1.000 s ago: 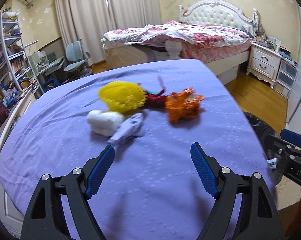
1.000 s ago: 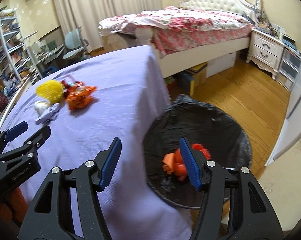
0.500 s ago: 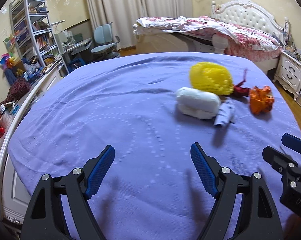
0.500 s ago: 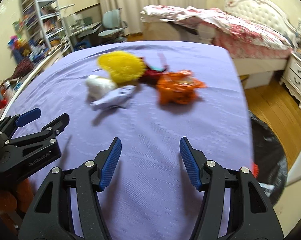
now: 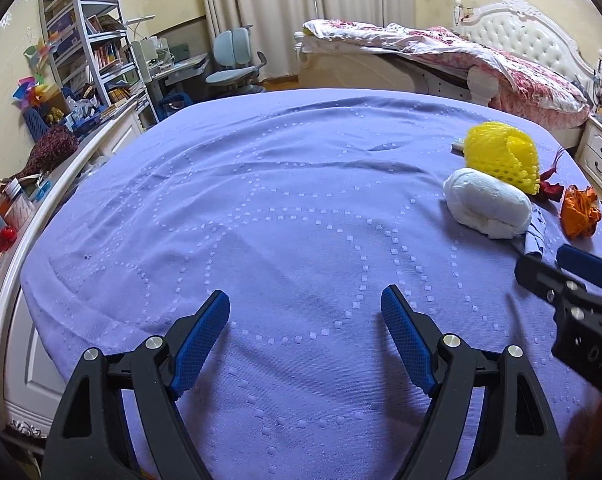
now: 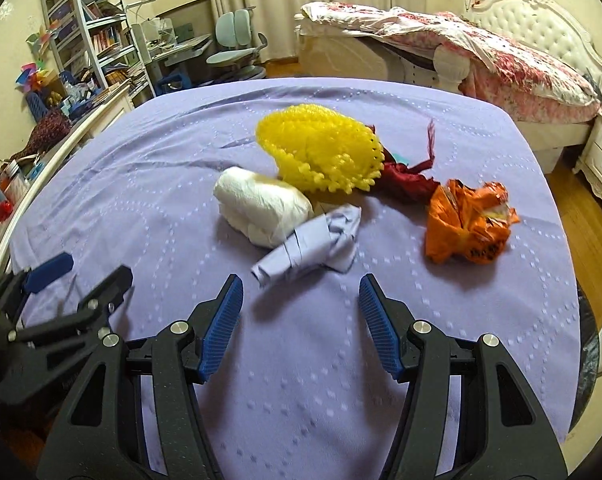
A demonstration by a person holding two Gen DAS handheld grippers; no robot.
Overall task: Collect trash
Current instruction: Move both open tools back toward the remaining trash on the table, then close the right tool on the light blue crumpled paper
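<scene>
**Right tool lines up on the crumpled tissue**

Right tool [image 6: 301, 312] hangs released and empty over the purple-covered worktop [image 6: 141, 184], jaws wide and aimed at the crumpled lilac tissue [image 6: 313, 242] just ahead, probably the next pick because it lies nearest. Behind it the trash is bunched together: a white paper wad [image 6: 261, 208] touching the tissue, a yellow foam net [image 6: 321, 152], a dark red scrap [image 6: 405, 180] and an orange wrapper [image 6: 467, 226] slightly apart. Left tool [image 5: 305, 332] is likewise released, holding nothing, parked over bare cloth to the side, seemingly to leave the approach free. A black bin liner [image 6: 587, 344] shows at the worktop's right edge.
</scene>
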